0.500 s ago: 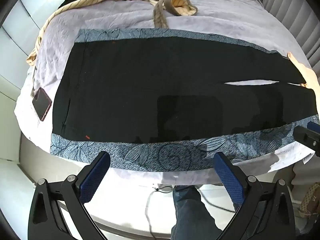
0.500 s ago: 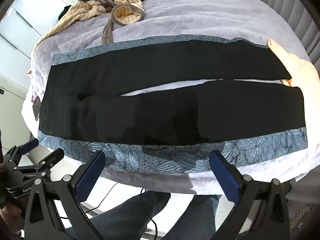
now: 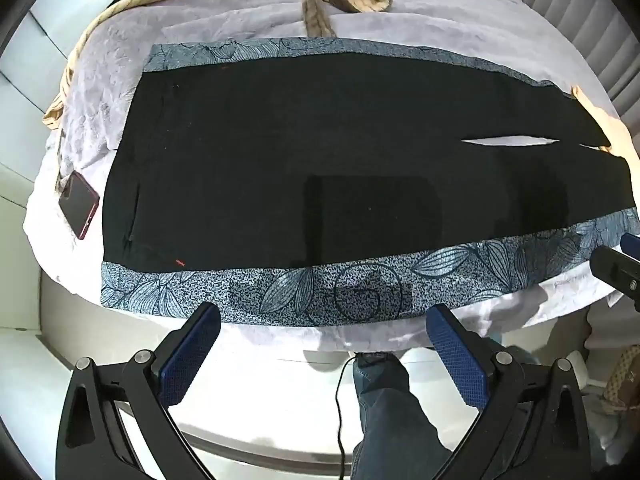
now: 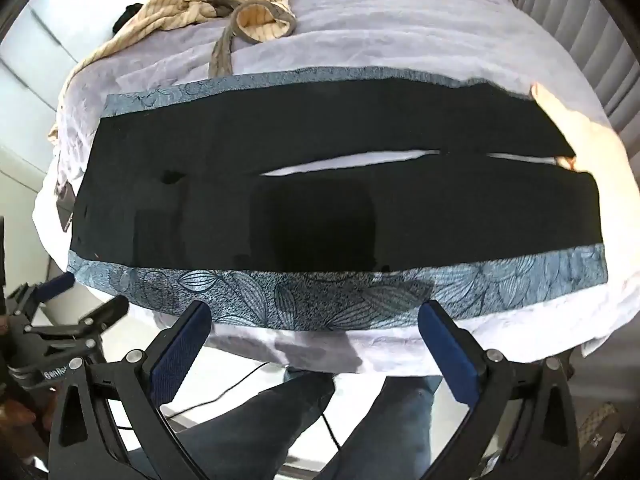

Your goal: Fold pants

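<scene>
Two wrist views show a lavender-sheeted bed (image 3: pixel 400 36) filling both frames. Black pants (image 3: pixel 320 160) with blue leaf-print side bands lie flat across frame centre, waist at left, legs running right with a narrow slit of sheet between them. Striped garments (image 4: pixel 224 4) are heaped at the upper left, well apart from the pants. Left gripper (image 3: pixel 324 352) and right gripper (image 4: pixel 314 350) both stand wide apart at the lower frame, empty, off the bed's near edge and touching nothing. Only the left view shows a phone (image 3: pixel 79 210) on the sheet just beside the waistband. Only the right view shows the left gripper from outside, at lower left.
</scene>
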